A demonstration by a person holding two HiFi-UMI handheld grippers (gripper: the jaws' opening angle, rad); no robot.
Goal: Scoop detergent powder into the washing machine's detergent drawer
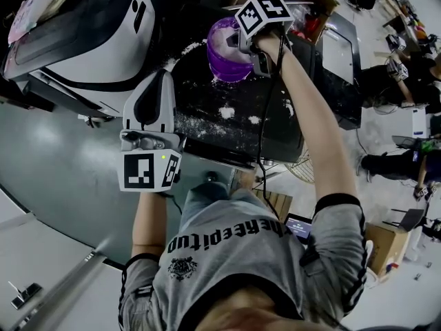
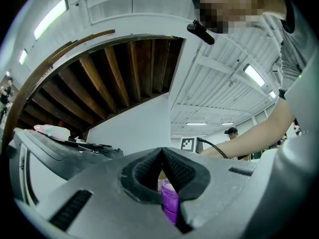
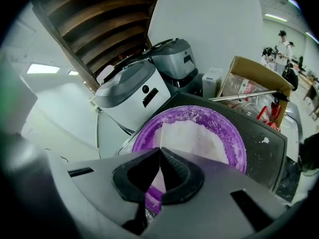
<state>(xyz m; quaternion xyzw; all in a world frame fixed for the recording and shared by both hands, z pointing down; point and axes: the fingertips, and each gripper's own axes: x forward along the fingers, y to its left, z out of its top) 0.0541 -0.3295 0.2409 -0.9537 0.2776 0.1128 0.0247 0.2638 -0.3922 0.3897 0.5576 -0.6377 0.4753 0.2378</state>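
Note:
A purple cup (image 1: 226, 59) with white powder inside hangs tilted over the far edge of a black tabletop (image 1: 207, 126). My right gripper (image 1: 242, 43) is shut on its rim; in the right gripper view the cup (image 3: 234, 138) fills the middle, just past the right gripper (image 3: 159, 151). My left gripper (image 1: 157, 80) is shut with nothing in it, nearer to me and left of the cup. Through the lower gap of the left gripper (image 2: 160, 151) the purple cup (image 2: 169, 203) shows in the distance. The white and grey washing machine (image 1: 89, 26) stands at the upper left.
Spilled white powder (image 1: 227, 112) dots the black top. A cardboard box (image 3: 254, 83) of clutter stands behind the table. A second grey machine (image 3: 174, 59) stands beyond the first. People sit at the far right (image 1: 400, 74).

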